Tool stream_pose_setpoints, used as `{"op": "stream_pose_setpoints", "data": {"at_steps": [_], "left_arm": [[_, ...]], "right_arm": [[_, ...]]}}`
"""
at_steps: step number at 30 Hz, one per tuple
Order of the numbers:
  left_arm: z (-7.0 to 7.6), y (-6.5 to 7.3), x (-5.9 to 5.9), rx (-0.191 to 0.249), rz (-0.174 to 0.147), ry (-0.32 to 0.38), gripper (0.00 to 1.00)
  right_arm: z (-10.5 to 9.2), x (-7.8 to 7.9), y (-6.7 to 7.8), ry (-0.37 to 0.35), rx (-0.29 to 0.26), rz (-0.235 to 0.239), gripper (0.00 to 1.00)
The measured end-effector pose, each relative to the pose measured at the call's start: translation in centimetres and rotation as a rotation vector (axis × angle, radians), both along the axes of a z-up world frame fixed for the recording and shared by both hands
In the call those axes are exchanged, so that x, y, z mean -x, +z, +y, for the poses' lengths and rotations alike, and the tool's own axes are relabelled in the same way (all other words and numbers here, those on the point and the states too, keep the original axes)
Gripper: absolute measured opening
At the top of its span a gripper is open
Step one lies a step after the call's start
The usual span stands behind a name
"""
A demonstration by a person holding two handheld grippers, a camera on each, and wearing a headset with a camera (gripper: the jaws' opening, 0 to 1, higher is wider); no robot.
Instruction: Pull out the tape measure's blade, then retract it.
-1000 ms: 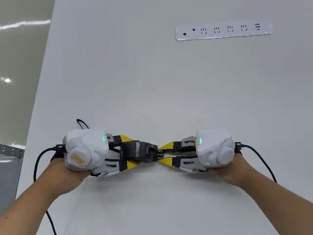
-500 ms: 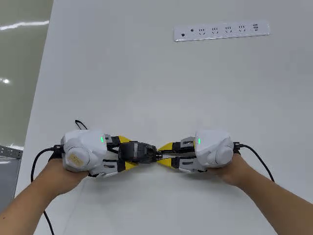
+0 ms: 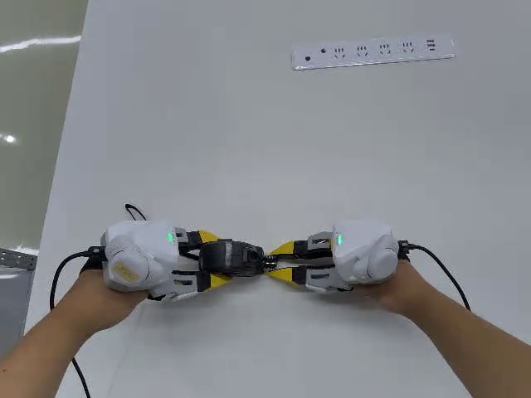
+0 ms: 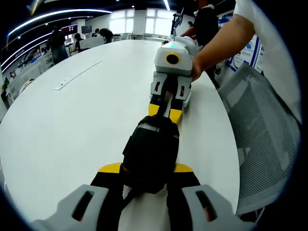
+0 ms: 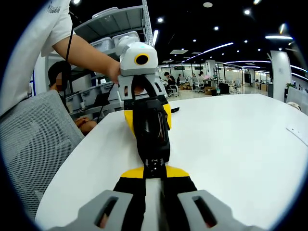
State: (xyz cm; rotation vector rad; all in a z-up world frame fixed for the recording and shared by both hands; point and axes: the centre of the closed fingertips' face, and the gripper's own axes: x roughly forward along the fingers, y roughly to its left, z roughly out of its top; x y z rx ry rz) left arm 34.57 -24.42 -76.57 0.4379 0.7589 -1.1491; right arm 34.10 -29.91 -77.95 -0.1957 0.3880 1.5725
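Both shut: left claw (image 3: 216,259) clamps tape measure (image 3: 240,258) body, right claw (image 3: 280,261) pinches blade tip (image 5: 154,166).

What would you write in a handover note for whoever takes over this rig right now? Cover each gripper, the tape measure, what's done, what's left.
Left gripper: shut on the tape measure, near the front of the table.
Right gripper: shut, it seems, on the blade tip at the case's mouth.
Done: both grips taken; no blade length shows between them.
Left: draw the grippers apart to pull the blade out, then retract it.
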Motion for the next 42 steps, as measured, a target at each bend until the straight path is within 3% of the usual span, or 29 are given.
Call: {"op": "stream_pose_setpoints", "data": {"at_steps": [42], "left_arm": [[-0.1, 0.0, -0.1, 0.004, 0.008, 0.014, 0.3]], "right_arm": [[-3.2, -0.2, 0.1, -0.025, -0.001, -0.001, 0.11]]}}
